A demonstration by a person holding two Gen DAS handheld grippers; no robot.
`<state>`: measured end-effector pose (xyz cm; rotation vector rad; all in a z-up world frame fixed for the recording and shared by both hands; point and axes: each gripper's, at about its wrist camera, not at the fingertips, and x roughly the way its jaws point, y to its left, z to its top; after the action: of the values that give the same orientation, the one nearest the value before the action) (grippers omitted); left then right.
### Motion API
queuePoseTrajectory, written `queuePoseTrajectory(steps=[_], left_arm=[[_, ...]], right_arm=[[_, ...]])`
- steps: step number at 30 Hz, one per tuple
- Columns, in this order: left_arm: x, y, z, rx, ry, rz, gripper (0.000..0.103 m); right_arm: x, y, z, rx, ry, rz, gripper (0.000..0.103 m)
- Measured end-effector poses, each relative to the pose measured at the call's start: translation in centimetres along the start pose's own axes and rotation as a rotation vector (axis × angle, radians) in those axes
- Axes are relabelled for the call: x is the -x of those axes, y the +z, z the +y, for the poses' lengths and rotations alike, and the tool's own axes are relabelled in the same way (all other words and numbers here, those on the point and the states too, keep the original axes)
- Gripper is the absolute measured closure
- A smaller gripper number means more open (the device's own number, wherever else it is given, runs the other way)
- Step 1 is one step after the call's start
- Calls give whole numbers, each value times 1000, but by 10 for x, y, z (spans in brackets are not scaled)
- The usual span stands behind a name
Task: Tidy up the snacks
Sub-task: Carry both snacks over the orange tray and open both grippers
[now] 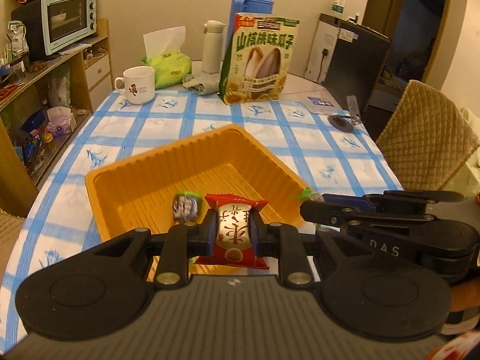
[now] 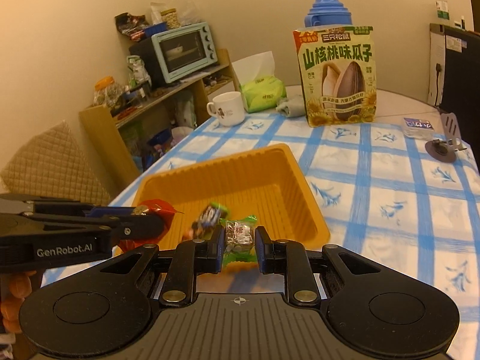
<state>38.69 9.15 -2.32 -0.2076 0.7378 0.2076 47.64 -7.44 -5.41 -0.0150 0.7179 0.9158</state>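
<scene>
The left gripper (image 1: 233, 231) is pinching a red snack packet (image 1: 233, 229) and the right gripper (image 2: 239, 241) a green-wrapped candy (image 2: 238, 234) over the orange tray (image 1: 168, 162), so both should be releasing low, clear of the wrapped candy (image 1: 185, 206) inside.

Orange tray (image 1: 144, 180) ribbed glossy plastic; red snack wrapper (image 1: 234, 231) shiny foil; tablecloth (image 1: 300, 138) smooth.

Our left black two-finger gripper (image 1: 233, 228) points downward, jaws clamped on a red wrapped snack (image 1: 233, 234). At three o'clock from it, our right black two-finger gripper (image 2: 240, 241) pinches a green wrapped candy (image 2: 239, 237).
</scene>
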Motion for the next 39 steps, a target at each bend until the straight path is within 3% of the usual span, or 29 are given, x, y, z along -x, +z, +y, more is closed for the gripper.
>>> queuePoseTrajectory(steps=[9, 17, 35, 39], left_arm=[[-45, 25, 12, -10, 31, 28, 83], [-81, 30, 15, -2, 31, 79, 83], [-119, 32, 15, -24, 28, 126, 82], [-117, 32, 18, -15, 29, 120, 74]], right_arm=[[-45, 21, -14, -47, -19, 26, 81], [-71, 19, -25, -71, -56, 67, 81], [-84, 22, -35, -101, -91, 83, 81], [-83, 22, -35, -103, -94, 81, 81]])
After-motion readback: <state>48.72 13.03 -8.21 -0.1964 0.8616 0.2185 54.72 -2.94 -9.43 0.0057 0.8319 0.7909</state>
